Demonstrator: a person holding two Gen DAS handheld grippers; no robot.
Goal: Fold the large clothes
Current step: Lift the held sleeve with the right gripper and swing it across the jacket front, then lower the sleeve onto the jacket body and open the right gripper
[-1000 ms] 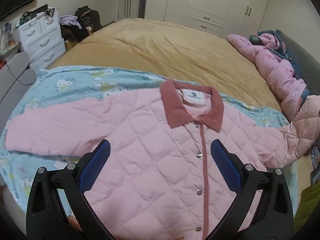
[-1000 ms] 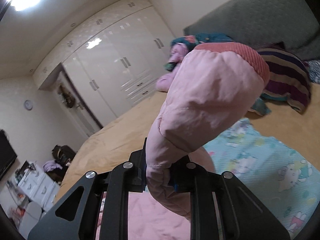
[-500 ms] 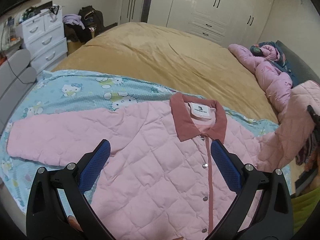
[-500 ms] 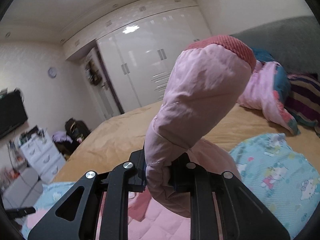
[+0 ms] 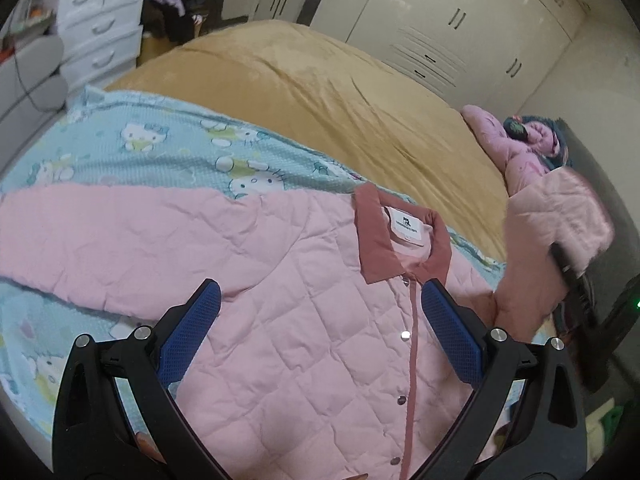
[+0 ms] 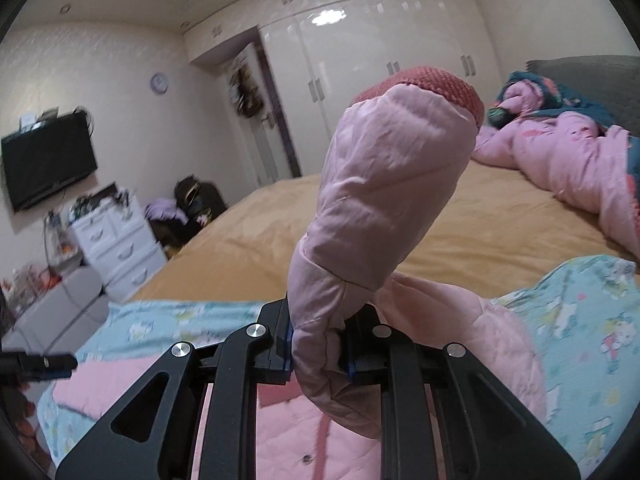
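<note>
The big pink quilted jacket point(image 5: 304, 320) lies flat, front up, on the blue cat-print blanket point(image 5: 168, 148) on the tan bed point(image 5: 320, 92). Folding has only begun. The right claw point(image 6: 320, 354) is pinched tight on one sleeve point(image 6: 384, 208), lifted up with its red cuff at 12 o'clock. The other sleeve point(image 5: 100, 240) stretches flat toward 9 o'clock, not yet folded. The left claw point(image 5: 320, 316) hangs over the jacket, spread wide and holding nothing. I count one jacket, two sleeves, five snaps, two claws, and one more pink coat point(image 6: 560, 160) at 2 o'clock.
</note>
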